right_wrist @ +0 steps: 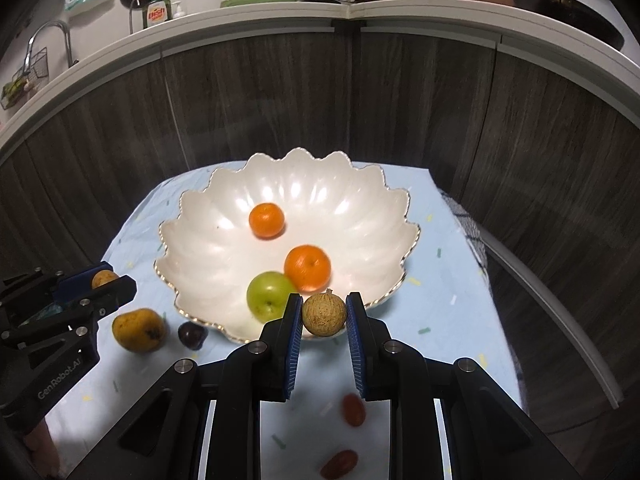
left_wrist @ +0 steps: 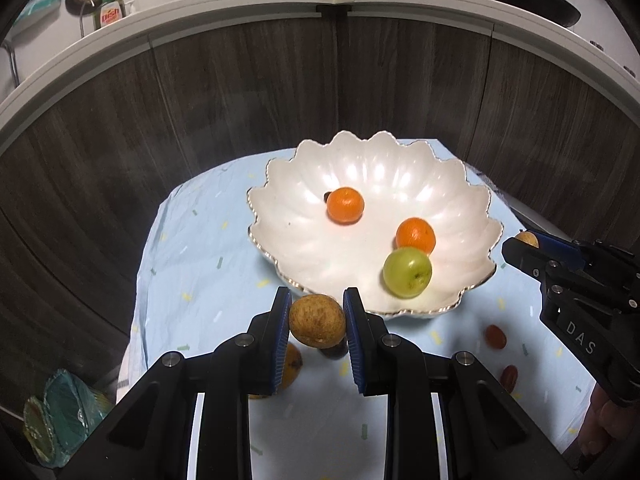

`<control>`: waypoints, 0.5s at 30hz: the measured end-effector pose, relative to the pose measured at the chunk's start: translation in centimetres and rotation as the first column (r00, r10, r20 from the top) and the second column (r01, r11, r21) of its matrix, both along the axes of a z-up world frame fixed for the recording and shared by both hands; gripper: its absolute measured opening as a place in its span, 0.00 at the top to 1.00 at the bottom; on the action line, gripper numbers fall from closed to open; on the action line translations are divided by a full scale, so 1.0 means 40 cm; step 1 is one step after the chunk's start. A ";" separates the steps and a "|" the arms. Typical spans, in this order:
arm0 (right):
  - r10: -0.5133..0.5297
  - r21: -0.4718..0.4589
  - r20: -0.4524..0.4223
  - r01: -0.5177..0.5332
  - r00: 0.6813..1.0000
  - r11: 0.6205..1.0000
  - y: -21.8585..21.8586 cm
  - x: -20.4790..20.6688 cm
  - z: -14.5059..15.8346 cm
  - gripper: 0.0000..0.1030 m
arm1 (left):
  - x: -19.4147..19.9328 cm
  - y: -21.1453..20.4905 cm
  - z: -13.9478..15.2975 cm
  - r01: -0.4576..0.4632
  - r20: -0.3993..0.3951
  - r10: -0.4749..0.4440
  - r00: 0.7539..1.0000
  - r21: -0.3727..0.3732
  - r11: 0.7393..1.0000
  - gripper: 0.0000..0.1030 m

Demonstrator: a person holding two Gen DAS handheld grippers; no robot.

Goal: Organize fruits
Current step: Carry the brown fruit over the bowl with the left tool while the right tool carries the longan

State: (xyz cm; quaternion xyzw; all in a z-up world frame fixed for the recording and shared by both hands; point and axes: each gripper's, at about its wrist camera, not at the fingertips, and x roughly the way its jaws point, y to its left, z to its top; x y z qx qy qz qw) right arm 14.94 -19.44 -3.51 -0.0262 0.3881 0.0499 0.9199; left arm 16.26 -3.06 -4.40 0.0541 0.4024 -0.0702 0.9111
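Note:
A white scalloped bowl point(left_wrist: 312, 252) point(right_wrist: 208, 256) sits on a light blue cloth and holds two oranges point(left_wrist: 345, 205) point(left_wrist: 415, 235) and a green apple point(left_wrist: 407, 273). My left gripper point(left_wrist: 316, 316) is shut on a round brown fruit point(left_wrist: 317, 321) just in front of the bowl's near rim. My right gripper point(right_wrist: 323, 315) is shut on a smaller brown fruit point(right_wrist: 324, 315) at the bowl's near rim. It also shows in the left wrist view point(left_wrist: 527, 239). A yellow fruit point(right_wrist: 138, 329) and a dark plum point(right_wrist: 192, 335) lie on the cloth to the left of the bowl.
Two small red fruits point(right_wrist: 353, 409) point(right_wrist: 339, 463) lie on the cloth point(right_wrist: 440, 280) near the front. Dark wooden cabinet doors point(left_wrist: 240, 100) stand behind the table, under a white counter with dishes. A teal wrapped item point(left_wrist: 60, 420) lies off the table's left.

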 end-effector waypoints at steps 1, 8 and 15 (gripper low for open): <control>-0.001 -0.001 0.002 0.001 1.000 1.000 -0.003 0.001 0.002 0.78 | 0.003 -0.002 0.002 0.003 0.001 -0.003 1.000 0.000 1.000 0.74; -0.009 -0.005 0.007 0.009 1.000 1.000 -0.020 0.033 0.011 0.78 | 0.034 -0.011 0.010 0.016 0.004 -0.016 1.000 0.000 1.000 0.74; -0.019 -0.011 0.012 0.019 1.000 1.000 -0.032 0.068 0.017 0.78 | 0.072 -0.018 0.013 0.021 0.007 -0.021 1.000 0.002 1.000 0.74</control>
